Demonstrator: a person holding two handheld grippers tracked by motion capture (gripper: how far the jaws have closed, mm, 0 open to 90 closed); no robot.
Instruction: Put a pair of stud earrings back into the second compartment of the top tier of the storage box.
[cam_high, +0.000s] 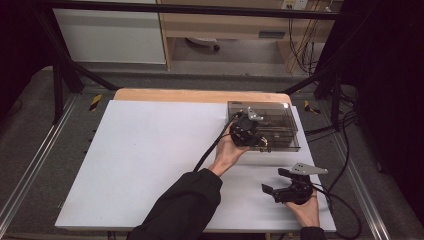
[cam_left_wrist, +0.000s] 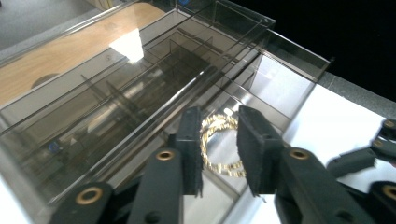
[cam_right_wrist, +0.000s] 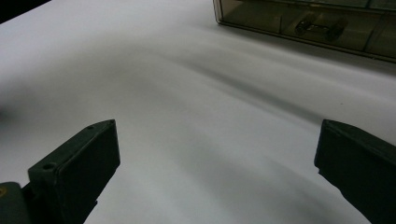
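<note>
Hovering left gripper part-spread over gold chain inside smoky organizer box (right gripper wide apart nearby), probably needing lower before pinching.

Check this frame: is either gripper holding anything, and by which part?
Nothing held. The left gripper straddles a gold chain in the clear organizer box, jaws apart. The right gripper is open.

The left hand-held gripper hides part of the thin gold chain; the smoky clear-plastic compartment box runs off-frame.
</note>
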